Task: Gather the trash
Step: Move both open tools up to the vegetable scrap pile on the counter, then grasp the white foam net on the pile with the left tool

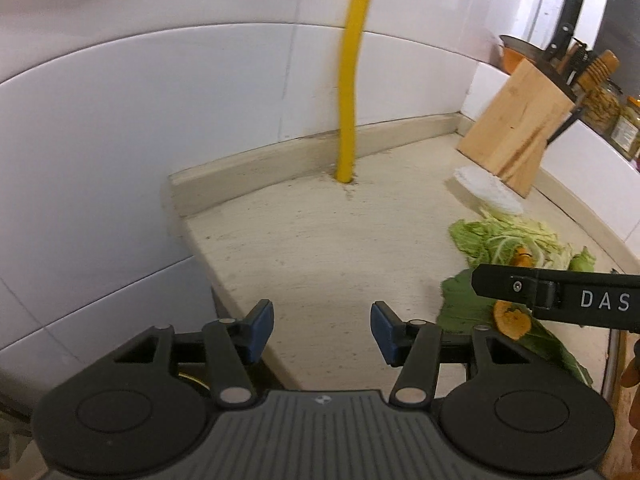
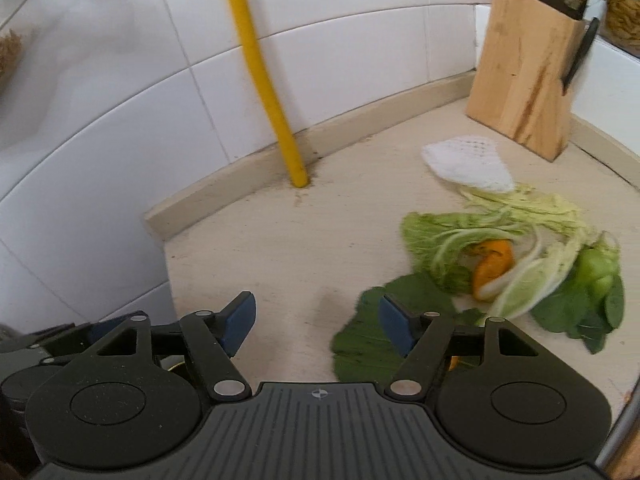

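A pile of vegetable scraps lies on the beige counter [image 2: 280,248]: pale cabbage leaves [image 2: 440,232], an orange peel [image 2: 494,264], a flat dark green leaf [image 2: 368,340] and small green leaves [image 2: 580,308]. A crumpled white napkin [image 2: 468,164] sits just behind them. My right gripper [image 2: 318,320] is open and empty, with its right pad over the dark leaf. My left gripper [image 1: 322,332] is open over bare counter, left of the cabbage leaves [image 1: 508,236] and another orange peel [image 1: 512,318]. A black finger [image 1: 560,292] of the right gripper crosses above that peel.
A wooden knife block [image 2: 524,76] stands in the back right corner, with jars [image 2: 622,12] on a ledge behind it. A yellow pipe [image 2: 264,80] rises from the counter along the white tiled wall. The counter's edge [image 2: 168,264] drops off at the left.
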{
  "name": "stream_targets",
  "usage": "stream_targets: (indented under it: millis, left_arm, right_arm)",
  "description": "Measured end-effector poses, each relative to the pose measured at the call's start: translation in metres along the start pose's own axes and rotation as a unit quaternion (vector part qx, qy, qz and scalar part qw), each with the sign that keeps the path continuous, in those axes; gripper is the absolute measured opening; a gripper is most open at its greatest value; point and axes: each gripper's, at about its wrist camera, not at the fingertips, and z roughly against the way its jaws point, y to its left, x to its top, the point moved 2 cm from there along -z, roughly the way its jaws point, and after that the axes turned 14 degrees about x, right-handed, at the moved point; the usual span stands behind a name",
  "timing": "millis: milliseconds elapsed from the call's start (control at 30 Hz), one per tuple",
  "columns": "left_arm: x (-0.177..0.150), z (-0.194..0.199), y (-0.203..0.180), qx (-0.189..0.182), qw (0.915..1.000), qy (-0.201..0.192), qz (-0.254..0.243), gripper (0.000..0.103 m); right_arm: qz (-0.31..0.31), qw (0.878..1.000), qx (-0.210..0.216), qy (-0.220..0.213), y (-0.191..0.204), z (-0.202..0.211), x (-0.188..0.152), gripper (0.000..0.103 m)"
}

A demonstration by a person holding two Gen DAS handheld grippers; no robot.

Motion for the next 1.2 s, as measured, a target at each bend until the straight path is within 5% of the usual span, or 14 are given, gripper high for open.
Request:
stream_targets:
  millis: [200,1200]
  left_arm:
    - [0.005,0.006,-0.016,-0.005,0.9997,-0.016,-0.017,0.054]
    - [0.028,0.004,-0.107,-0.046,0.9888,-0.046,-0.134,0.058]
  right_arm:
    - [0.009,1.0,-0.012,-0.005,-0.011,0.019,0.0,0.078]
    - [-0.015,0.996,-0.077,-0.048,-0.097,0.089,0.003,0.084]
